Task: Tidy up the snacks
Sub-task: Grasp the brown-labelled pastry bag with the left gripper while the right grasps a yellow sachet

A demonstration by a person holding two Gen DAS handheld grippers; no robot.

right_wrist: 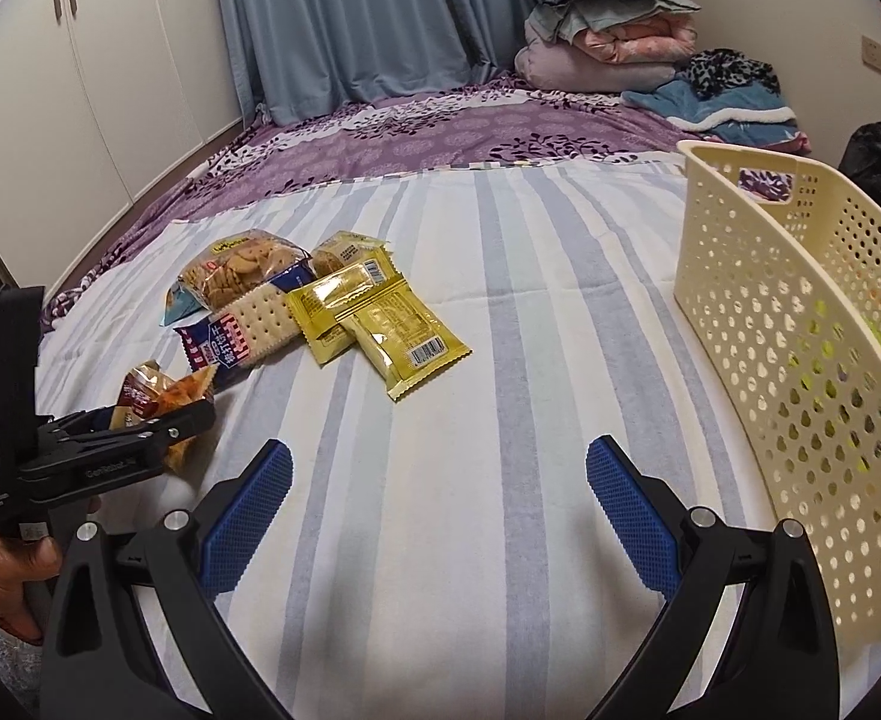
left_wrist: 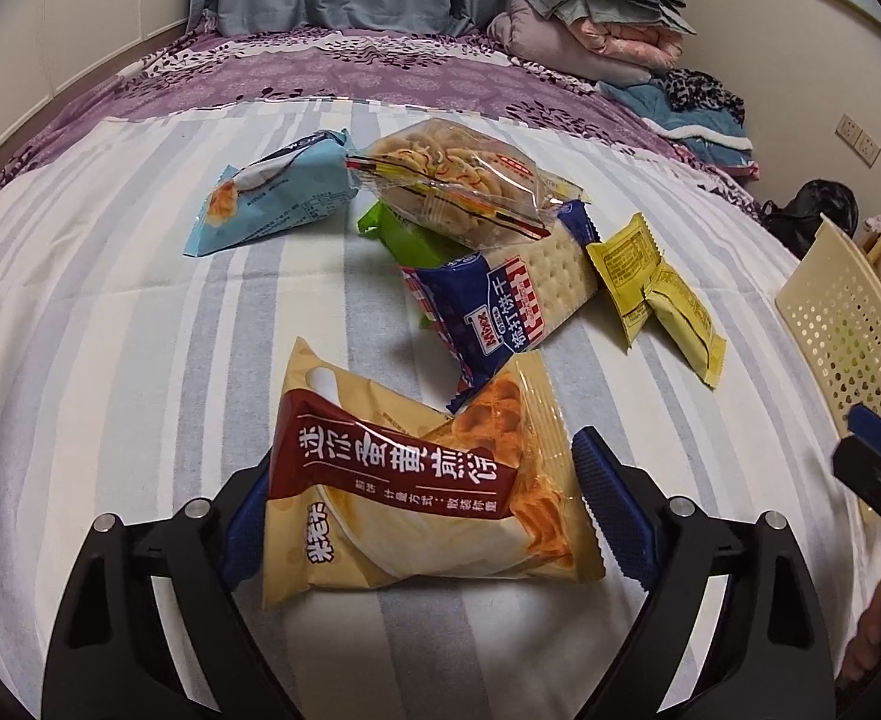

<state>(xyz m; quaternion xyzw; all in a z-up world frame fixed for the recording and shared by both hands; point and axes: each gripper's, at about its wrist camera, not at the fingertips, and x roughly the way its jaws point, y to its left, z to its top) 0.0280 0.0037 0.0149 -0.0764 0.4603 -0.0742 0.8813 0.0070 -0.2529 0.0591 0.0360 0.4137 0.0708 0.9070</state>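
My left gripper (left_wrist: 425, 504) is open around a tan snack bag with a maroon band (left_wrist: 416, 480), which lies on the striped sheet between its blue pads. Beyond it lie a blue cracker pack (left_wrist: 500, 306), two yellow packets (left_wrist: 656, 294), a clear bag of cookies (left_wrist: 452, 180), a green packet (left_wrist: 404, 234) and a light blue bag (left_wrist: 272, 192). My right gripper (right_wrist: 440, 516) is open and empty over the sheet, left of the cream perforated basket (right_wrist: 800, 360). The right wrist view shows the left gripper (right_wrist: 158, 426) at the tan bag (right_wrist: 164, 396).
The snacks lie on a striped sheet (right_wrist: 500, 300) over a purple bedspread (right_wrist: 410, 138). Folded blankets (right_wrist: 614, 30) are stacked at the far end. The basket holds some coloured items behind its wall. White cupboards (right_wrist: 80, 90) stand at the left.
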